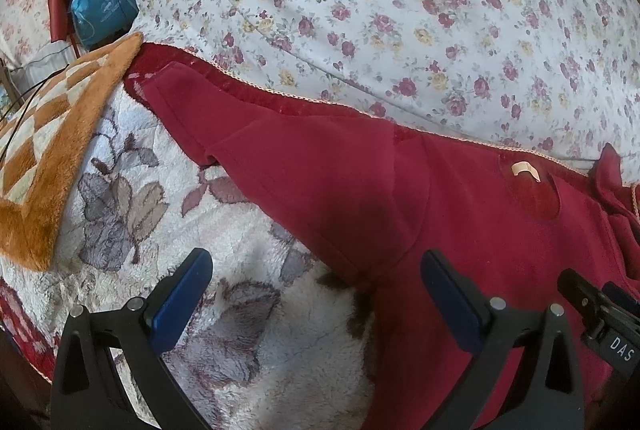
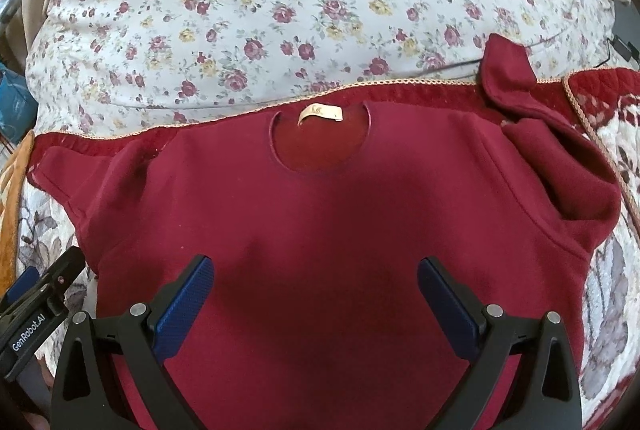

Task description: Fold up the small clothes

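Observation:
A dark red sweatshirt [image 2: 320, 214] lies face up on a fluffy white blanket, its neck label [image 2: 320, 113] at the far side. Its left sleeve [image 1: 256, 126] stretches out flat to the left. Its right sleeve [image 2: 560, 166] is bunched, the cuff [image 2: 506, 66] sticking up. My left gripper [image 1: 316, 270] is open and empty over the sweatshirt's left armpit edge. My right gripper [image 2: 316, 274] is open and empty above the chest. The right gripper shows at the edge of the left wrist view [image 1: 600, 314], and the left gripper at the edge of the right wrist view [image 2: 40, 294].
A big floral quilt [image 2: 280, 2] rises behind the sweatshirt. The fluffy blanket [image 1: 248, 310] has a red border with gold trim [image 2: 588, 118]. An orange checked mat [image 1: 48, 158] lies at the left. A blue bag [image 1: 102, 6] stands at the far left.

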A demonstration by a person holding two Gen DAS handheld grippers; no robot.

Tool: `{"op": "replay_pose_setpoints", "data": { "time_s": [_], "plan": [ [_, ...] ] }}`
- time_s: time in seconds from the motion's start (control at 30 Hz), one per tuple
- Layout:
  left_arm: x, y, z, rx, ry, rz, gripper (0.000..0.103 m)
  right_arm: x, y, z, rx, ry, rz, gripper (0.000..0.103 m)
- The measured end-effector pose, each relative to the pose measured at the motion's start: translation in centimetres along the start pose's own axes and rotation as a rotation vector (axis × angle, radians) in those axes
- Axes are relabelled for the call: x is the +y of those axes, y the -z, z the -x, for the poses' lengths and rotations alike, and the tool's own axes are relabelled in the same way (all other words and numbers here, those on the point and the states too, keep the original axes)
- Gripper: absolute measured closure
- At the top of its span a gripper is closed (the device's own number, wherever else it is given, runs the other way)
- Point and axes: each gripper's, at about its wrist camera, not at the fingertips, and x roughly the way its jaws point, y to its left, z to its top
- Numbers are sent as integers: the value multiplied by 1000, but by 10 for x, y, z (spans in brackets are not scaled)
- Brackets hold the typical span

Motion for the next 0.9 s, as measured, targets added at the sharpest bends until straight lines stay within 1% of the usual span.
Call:
{"op": "replay_pose_setpoints", "data": {
  "time_s": [0.4, 0.57, 0.73, 0.83, 0.9],
  "plan": [
    [2, -2, -3, 9, -8, 3, 0, 5, 0, -5, -12, 27, 51, 0],
    [14, -11, -4, 13, -22, 29, 0, 3, 3, -13, -1, 19, 70, 0],
    [53, -42, -9, 4, -94, 102, 0, 4, 7, -22, 4, 44, 128, 0],
    [84, -69, -17, -29, -162, 163, 0, 5, 11, -27, -3, 48, 145, 0],
    [101, -85, -31, -34, -213, 182, 0, 4, 11, -27, -12, 46, 147, 0]
  ]
}}
